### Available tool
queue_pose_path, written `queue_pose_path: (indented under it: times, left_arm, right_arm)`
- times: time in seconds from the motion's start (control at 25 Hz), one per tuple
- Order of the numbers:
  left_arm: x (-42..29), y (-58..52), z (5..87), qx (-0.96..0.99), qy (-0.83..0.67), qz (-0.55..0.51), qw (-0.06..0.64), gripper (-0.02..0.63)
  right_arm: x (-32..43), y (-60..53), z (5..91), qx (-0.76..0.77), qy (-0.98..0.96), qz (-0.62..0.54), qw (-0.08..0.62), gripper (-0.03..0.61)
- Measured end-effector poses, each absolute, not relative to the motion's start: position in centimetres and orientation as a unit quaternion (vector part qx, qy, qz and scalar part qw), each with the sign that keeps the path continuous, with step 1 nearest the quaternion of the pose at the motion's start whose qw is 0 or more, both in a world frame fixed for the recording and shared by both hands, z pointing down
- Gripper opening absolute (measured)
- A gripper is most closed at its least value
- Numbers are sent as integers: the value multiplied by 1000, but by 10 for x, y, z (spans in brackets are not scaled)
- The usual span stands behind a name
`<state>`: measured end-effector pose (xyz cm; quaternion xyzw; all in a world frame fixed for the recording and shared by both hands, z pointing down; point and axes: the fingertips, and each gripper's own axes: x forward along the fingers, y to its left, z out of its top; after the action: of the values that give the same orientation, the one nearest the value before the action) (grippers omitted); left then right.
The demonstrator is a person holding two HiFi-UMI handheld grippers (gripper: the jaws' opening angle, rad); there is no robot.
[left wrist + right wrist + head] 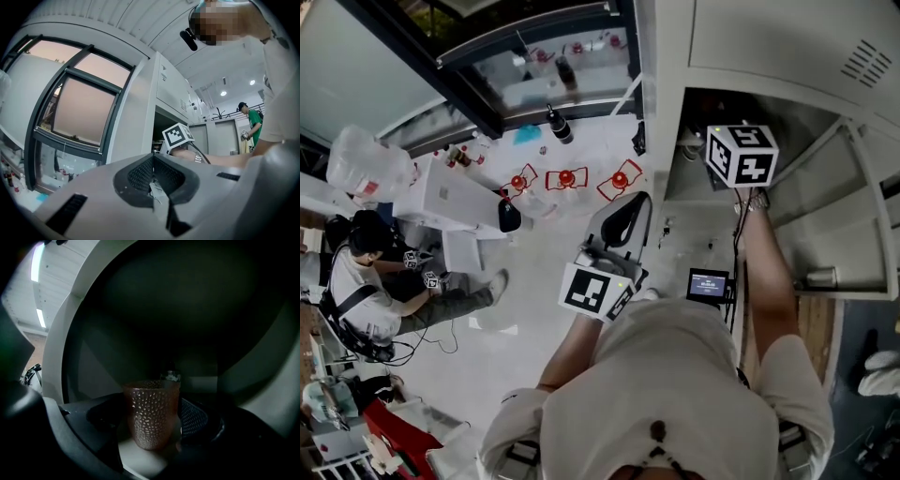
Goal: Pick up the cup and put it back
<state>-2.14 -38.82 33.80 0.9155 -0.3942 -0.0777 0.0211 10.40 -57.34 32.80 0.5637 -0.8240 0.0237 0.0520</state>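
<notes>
A reddish-brown dimpled cup [151,413] stands upright inside a dark cabinet compartment, on a pale shelf [140,460]. My right gripper [152,427] reaches into that compartment, and its pads press against both sides of the cup. In the head view only its marker cube [741,155] shows at the cabinet opening; the cup is hidden there. My left gripper [623,220] is held in front of my chest outside the cabinet, shut and holding nothing [154,187]. The right marker cube [177,136] is visible beyond it.
The grey metal cabinet [750,56] has open doors, and a small metal cylinder [820,277] sits on a shelf at the right. A small screen [708,284] glows below the opening. A person [366,291] sits on the floor at left. A window frame [75,122] stands left of the cabinet.
</notes>
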Motion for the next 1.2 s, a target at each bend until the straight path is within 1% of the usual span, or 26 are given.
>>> queue_pose_path:
  times: [0.28,0.4,0.52,0.68,1.0,1.2]
  left_arm:
    - [-21,-388,355,913,-398,-80,49,9]
    - [-13,-383,361,916,-387,-83,61,9]
    - [4,-376,366,922,-372,-86,69,9]
    - [22,-364,371,925,-363,-84,72,9]
    - [39,-325,375,923,-369,-83,72,9]
    - [49,-286,375,924,-371,-70,64,9]
  right_arm:
    - [120,-545,315,585,-811,0,31,353]
    - [129,-523,314,587,-809,-3,33,353]
    - [145,-498,314,587,-809,11,19,353]
    - [159,-455,310,581,-813,20,-1,353]
    - [167,-359,312,552,-834,8,-11,353]
    - [171,-300,323,544,-839,8,2,353]
